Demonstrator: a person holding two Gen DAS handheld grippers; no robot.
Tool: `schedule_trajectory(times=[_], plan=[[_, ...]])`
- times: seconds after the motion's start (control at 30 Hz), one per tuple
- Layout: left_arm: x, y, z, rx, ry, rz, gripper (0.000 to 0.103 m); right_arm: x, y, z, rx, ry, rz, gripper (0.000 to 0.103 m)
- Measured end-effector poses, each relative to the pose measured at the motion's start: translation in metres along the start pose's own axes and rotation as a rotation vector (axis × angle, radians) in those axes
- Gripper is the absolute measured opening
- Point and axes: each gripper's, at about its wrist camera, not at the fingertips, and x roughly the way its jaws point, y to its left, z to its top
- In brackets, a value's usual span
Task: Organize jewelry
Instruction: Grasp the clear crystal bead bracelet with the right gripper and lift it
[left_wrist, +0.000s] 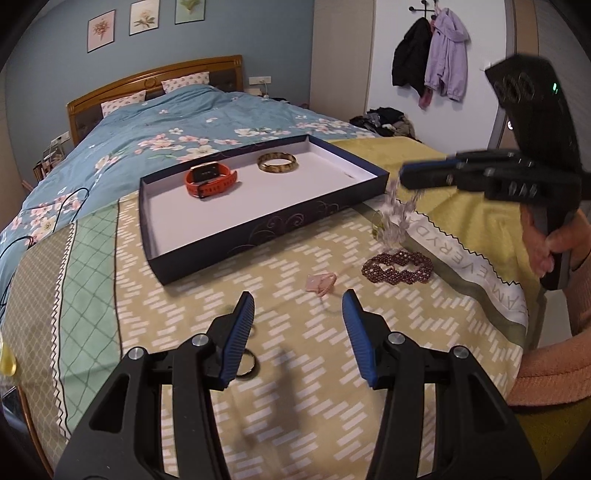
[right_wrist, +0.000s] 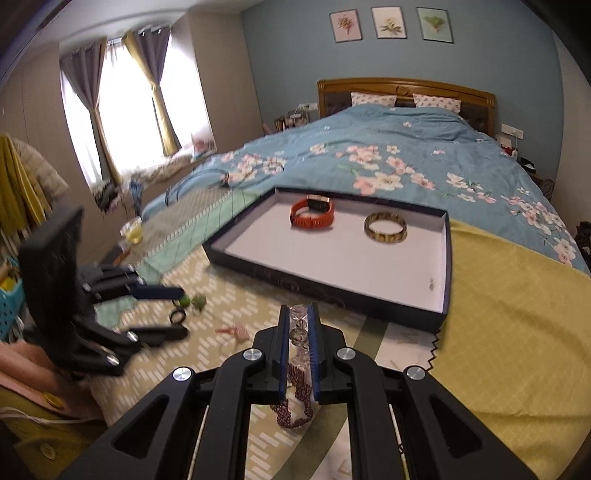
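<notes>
Two pieces in tray; right tool around clear beads.

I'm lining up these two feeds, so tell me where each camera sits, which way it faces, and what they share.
Left wrist: on the open left hand-held gripper, facing across the bed toward the headboard; the right hand-held gripper and hand show at right.
Right wrist: on the right hand-held gripper, shut on a clear bracelet, facing the headboard; the left one shows at left.
Shared: tray, watch, bangle.
</notes>
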Motion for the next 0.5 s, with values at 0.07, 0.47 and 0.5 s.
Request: schedule_trajectory(times=[0.07, 0.47, 0.5], plan=[[0.006, -0.002, 0.002, 0.0, 0.013, -0.013, 0.046, -0.004, -0.002, 0.004, 0.01, -0.018, 0.004, 0.008], [0.044, -0.002, 0.014, -0.035, 0.096, -0.042, 0.031, -0.006, -0.016, 0.011, 0.079, -0.066, 0.012, 0.008], [0.046, -0.002, 0.015, -0.038, 0.103, -0.043, 0.03, -0.005, -0.015, 0.01, 0.073, -0.065, 0.001, 0.008]])
